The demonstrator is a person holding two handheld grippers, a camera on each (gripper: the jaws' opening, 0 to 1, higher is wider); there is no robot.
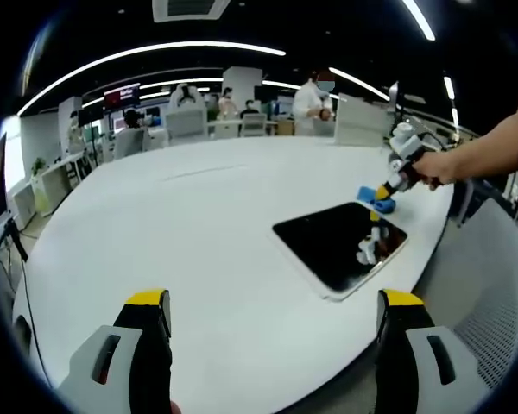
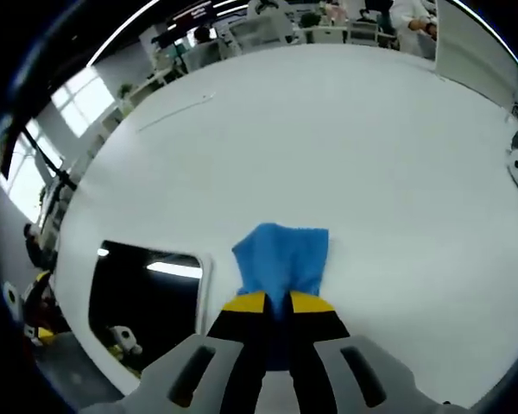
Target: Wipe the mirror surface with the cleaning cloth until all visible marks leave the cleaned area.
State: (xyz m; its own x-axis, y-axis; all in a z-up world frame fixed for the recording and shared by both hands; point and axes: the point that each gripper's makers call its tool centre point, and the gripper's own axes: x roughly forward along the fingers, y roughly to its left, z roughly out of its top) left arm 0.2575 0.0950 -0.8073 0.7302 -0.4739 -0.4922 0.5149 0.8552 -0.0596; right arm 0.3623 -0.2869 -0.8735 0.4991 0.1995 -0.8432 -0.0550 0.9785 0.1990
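The blue cleaning cloth is pinched by the right gripper just beside the mirror; the left gripper is held wide open, empty. Marks may be missed if the cloth slips.

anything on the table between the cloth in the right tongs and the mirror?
Nothing visible. The right tongs are shut on the blue cloth, which rests on the white table just beside the mirror. The strip of table between cloth and mirror edge is bare. The left tongs hang open, well short of the mirror.
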